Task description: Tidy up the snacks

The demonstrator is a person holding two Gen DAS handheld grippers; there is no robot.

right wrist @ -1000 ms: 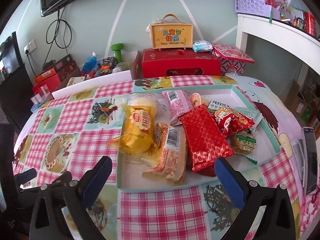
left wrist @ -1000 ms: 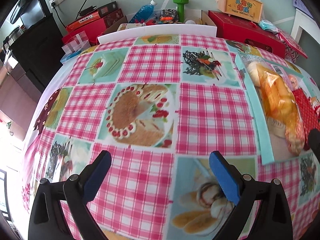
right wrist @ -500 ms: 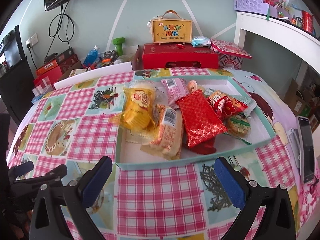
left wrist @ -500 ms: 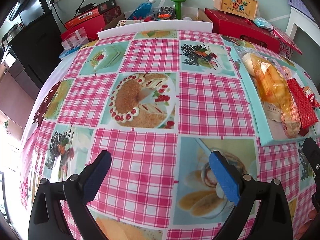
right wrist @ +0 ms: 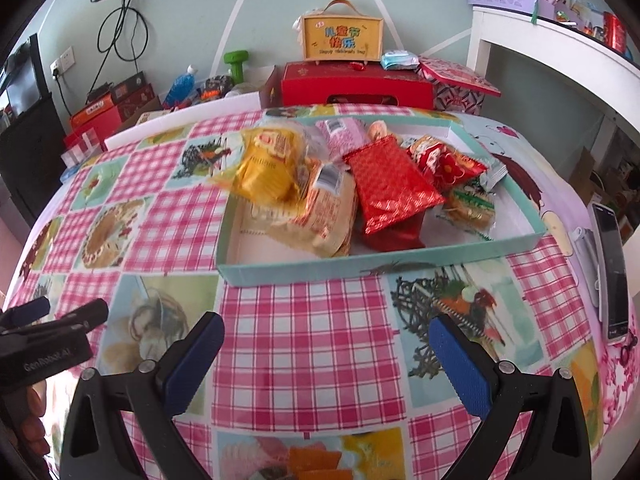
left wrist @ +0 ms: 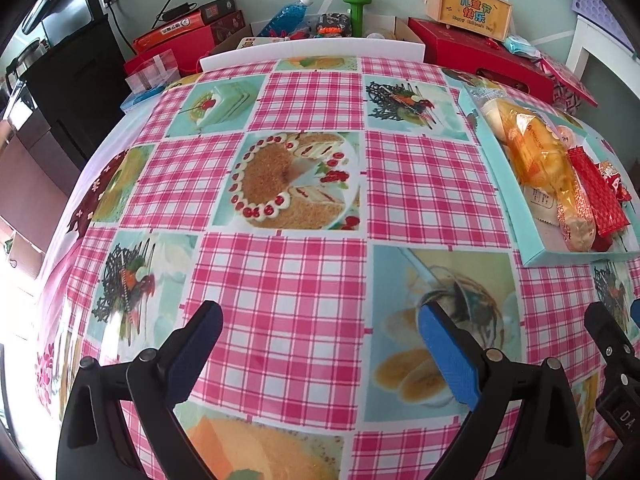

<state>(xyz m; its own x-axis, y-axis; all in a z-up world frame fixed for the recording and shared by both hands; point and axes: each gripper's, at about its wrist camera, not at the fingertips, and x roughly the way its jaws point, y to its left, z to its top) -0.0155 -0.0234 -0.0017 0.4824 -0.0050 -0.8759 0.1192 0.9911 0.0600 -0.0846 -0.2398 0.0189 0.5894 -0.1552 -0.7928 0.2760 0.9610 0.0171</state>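
Snack pkts (right wrist: 376, 188) heaped in teal tray (right wrist: 380, 268) — yellow, red.

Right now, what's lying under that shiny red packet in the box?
The shiny red packet rests on another dark red wrapper, its end poking out in the teal box. What lies beneath stays covered.

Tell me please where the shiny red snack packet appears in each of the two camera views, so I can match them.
Left wrist view: the shiny red snack packet lies at the far right edge, inside the turquoise tray, right of the yellow bag.
Right wrist view: it lies near the upper middle, in the middle of the tray, right of the yellow bag.
Shared landmark: the green dumbbell by the back wall.
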